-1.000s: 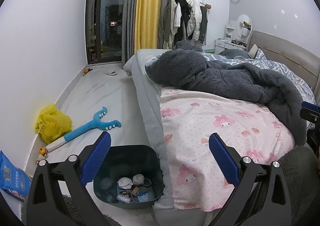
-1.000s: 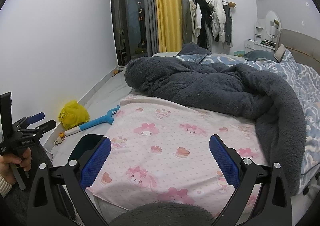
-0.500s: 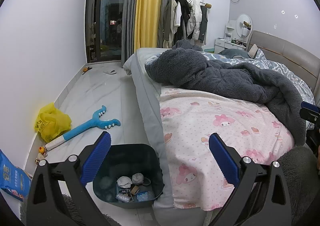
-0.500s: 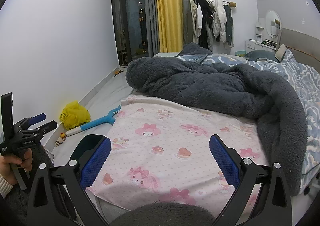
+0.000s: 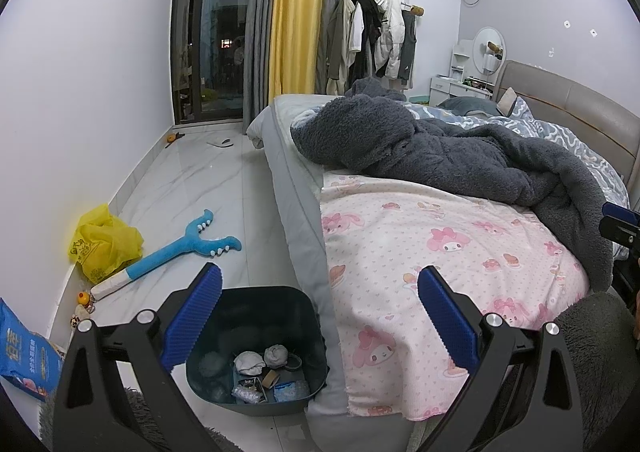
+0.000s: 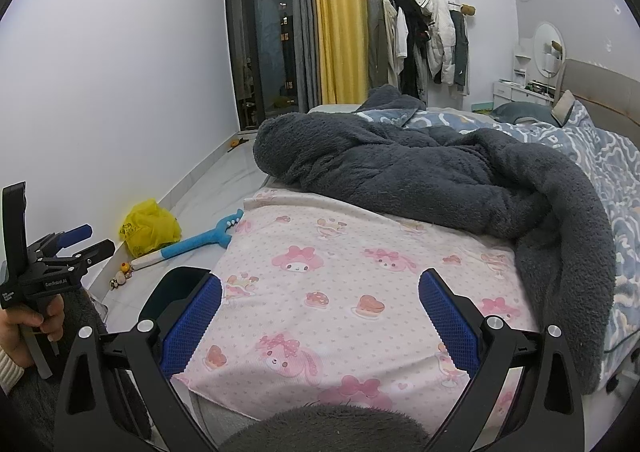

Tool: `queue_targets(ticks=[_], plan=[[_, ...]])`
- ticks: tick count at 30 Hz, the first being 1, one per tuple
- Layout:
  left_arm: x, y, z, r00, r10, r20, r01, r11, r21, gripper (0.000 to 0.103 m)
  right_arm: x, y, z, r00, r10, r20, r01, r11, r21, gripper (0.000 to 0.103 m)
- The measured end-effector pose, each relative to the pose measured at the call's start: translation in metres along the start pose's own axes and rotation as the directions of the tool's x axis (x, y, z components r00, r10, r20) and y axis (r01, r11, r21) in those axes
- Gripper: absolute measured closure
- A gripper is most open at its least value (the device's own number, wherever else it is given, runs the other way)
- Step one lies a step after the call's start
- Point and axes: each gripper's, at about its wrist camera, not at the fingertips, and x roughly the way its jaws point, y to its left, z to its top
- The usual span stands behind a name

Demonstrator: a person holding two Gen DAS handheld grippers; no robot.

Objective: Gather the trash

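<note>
Bed (image 5: 440,252) filling the right side, dark bin (image 5: 256,352) on the floor hard against its near corner, scraps already inside. Both left gripper (image 5: 320,316) and right gripper (image 6: 320,316) spread wide, empty. Risk: yellow bag (image 5: 104,244) and blue packet (image 5: 24,352) by the wall slipping from a shallow pinch, being thin and crinkly.

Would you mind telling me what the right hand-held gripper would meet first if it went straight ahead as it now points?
Probably the pink sheet on the bed; the right hand-held gripper, open and empty, points over it toward the grey blanket. Depth is unclear.
</note>
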Motion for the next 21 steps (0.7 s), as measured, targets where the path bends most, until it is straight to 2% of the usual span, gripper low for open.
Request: queue_targets(ticks=[21], plan=[[0.0011,-0.0001,-0.0016,1.000,-0.001,-0.006,0.001,1.000,-0.001,0.003,0.0000,0.0005,0.0002,1.000,0.000,-0.001,0.000,1.000,-0.001,0.003]])
